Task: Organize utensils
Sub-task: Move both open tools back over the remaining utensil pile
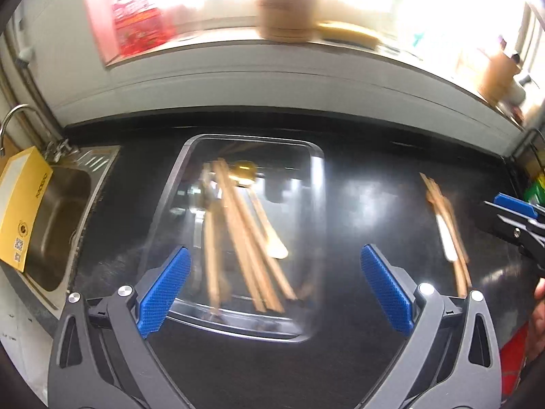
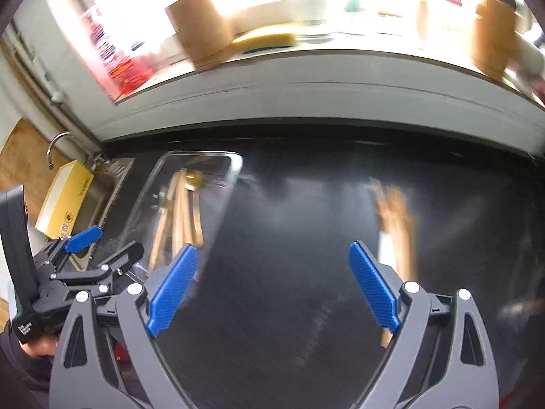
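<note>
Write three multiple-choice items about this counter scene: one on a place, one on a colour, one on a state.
1. Where does the clear tray stand?
A. on the dark counter
B. in the sink
C. on the sill

2. What colour is the box at the sink?
A. green
B. yellow
C. white

3. How is the left gripper?
A. shut on chopsticks
B. shut, empty
C. open, empty

Key: 1 A, the tray rests on the counter beside the sink. 2 B, the box is yellow. 3 C, the jaws stand wide with nothing between them.
</note>
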### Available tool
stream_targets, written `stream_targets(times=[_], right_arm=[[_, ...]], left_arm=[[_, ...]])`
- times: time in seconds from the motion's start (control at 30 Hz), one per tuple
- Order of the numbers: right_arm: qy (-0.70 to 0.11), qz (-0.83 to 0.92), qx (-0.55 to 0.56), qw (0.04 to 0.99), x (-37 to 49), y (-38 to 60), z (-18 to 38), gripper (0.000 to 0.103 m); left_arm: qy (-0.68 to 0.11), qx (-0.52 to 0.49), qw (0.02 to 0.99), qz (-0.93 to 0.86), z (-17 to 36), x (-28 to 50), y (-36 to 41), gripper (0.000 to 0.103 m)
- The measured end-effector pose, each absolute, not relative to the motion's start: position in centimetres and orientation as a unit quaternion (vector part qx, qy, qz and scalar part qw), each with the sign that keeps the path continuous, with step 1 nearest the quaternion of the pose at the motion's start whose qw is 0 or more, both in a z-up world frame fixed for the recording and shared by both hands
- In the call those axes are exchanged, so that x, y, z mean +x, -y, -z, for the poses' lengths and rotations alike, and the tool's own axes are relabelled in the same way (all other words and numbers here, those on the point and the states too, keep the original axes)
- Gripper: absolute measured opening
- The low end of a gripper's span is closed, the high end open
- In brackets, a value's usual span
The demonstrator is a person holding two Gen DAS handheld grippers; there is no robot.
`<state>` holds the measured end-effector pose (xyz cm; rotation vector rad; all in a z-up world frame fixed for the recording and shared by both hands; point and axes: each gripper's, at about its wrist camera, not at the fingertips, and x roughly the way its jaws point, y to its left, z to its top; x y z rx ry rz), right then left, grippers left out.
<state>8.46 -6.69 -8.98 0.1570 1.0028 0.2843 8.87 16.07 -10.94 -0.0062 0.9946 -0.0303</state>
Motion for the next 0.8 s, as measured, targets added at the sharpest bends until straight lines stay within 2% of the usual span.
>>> stream_targets(times=[0.4, 0.8], right_arm=[[-0.468, -0.044, 0.079, 0.879, 0.8, 22.4, 8.3, 0.088], [-0.453, -0.047, 0.079, 0.887, 0.6, 26.8, 7.7, 0.088]], left_arm=[[-0.466, 0.039, 0.877, 0.105, 10.0, 6.3, 0.1, 0.097], [-0.459, 0.054, 0.879, 0.115, 9.5, 6.3, 5.6, 0.097]])
